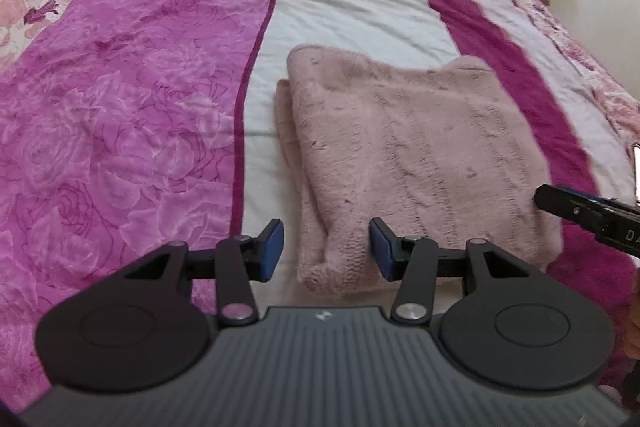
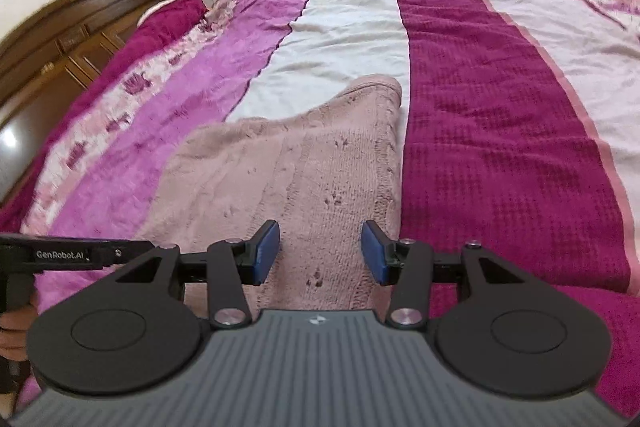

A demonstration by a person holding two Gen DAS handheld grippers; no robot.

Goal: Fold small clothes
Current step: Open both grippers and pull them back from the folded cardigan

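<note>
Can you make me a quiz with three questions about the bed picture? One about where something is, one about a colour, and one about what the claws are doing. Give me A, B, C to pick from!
1. Where does the folded sweater lie?
A. On the bedspread's white stripe, reaching the dark magenta one
B. On the wooden cabinets
C. On the floor

2. What colour is the sweater?
A. Bright green
B. Pale pink
C. Black

3. What are the two claws doing?
A. Both squeeze the sweater
B. One holds a book
C. Both are open, holding nothing

Answers:
1 A: the left wrist view shows it lying flat on the white stripe, its right edge at the magenta band.
2 B: its knit looks soft dusty pink in both views.
3 C: the left claw and right claw show blue pads apart, with nothing pinched between them.
</note>
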